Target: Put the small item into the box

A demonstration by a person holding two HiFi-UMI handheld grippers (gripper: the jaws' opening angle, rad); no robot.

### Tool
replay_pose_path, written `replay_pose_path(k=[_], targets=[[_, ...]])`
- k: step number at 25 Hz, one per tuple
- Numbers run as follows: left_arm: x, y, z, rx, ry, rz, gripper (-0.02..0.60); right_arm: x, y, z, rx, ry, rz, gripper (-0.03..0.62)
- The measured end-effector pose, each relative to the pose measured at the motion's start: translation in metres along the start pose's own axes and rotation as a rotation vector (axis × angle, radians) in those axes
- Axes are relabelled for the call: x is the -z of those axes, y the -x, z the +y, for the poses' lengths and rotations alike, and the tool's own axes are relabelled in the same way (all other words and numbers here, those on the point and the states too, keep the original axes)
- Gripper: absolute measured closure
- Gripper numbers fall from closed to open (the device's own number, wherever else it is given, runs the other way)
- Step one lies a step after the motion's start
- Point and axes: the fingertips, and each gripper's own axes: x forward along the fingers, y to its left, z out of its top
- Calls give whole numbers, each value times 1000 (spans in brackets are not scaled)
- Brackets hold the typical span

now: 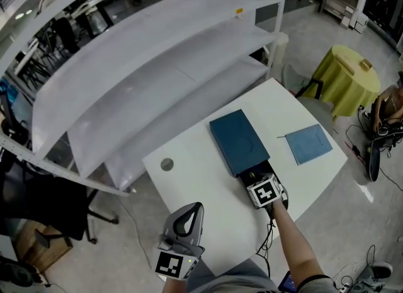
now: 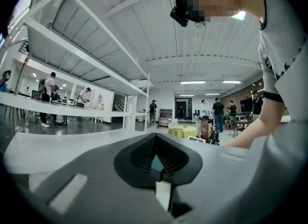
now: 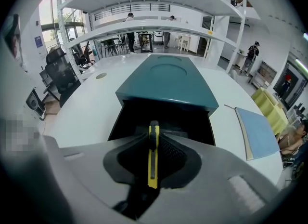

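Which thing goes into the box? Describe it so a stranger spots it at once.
On the white table lies a dark teal box, its near end open. Right at that opening, the right hand-held gripper is shut on a slim utility knife. It is the only yellow-and-black thing there.

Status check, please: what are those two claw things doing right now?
Right gripper shut on yellow utility knife, its tip at the teal box's open end. Left gripper shut, empty, held back near the person. Nothing blocking the opening.
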Motion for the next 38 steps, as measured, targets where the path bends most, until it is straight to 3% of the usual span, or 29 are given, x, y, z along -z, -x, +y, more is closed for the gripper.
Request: replay_pose_path(k=[7,13,19,24,27,30,38], targets=[[0,0,7,-9,2,9,566,3,-3,3,-20,-30,17,525],[0,-1,6,6,5,9,566,-5,-2,-3,14,7,-14,525],[2,-1,4,18,3,16,566,2,4,0,-2,-84,-25,522],[2,-1,1,33,3,10,566,2,14,-8,27,-96,-50,513],[0,0,0,42,3,5,566,-4,22,-7,26,-102,-97,524],[0,3,-1,50,1,0,566,-7,33,-6,37,-124,-150,592],[-3,7,-3,85,-10,-9,566,-17,74,11,52,-169,-334,592]])
